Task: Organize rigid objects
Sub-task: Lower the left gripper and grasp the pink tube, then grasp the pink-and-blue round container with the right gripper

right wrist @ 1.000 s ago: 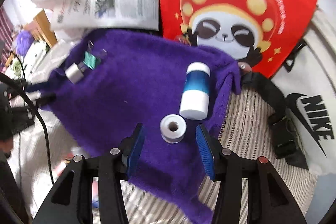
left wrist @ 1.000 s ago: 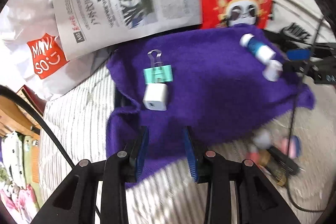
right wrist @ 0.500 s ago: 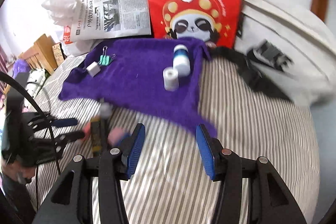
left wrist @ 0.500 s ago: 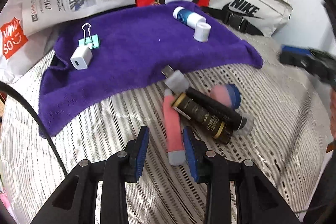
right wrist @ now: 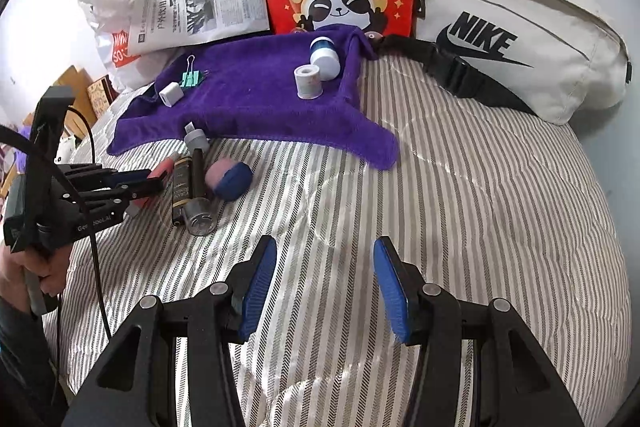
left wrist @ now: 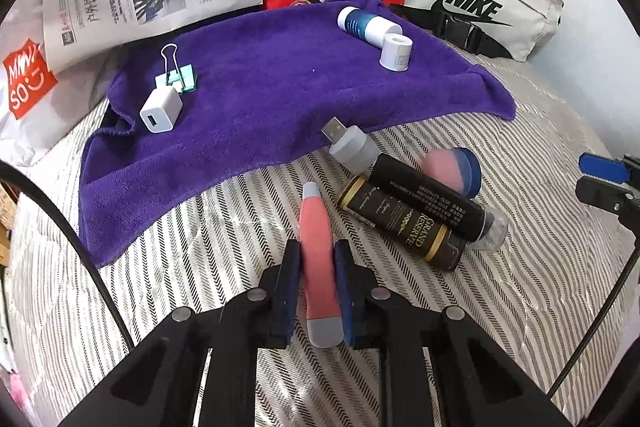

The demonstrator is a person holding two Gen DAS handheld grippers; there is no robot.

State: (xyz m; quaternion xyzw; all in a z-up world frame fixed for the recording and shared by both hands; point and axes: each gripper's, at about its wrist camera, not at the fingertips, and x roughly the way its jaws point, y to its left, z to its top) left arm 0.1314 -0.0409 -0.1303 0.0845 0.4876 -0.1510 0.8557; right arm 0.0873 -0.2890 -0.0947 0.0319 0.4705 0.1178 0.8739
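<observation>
Pink tube [left wrist: 316, 243], grey-capped and slim, lay on the striped bed [left wrist: 520, 307], clamped in the left hand-held gripper [left wrist: 316, 259]. Right hand-held gripper [right wrist: 324, 267] hung spread, grasping nothing.

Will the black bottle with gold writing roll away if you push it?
Probably, a little. The black bottle looks round and lies on its side, so it could roll. The other dark bottle touching it may block one way. The soft striped bedcover would likely slow it.
</observation>
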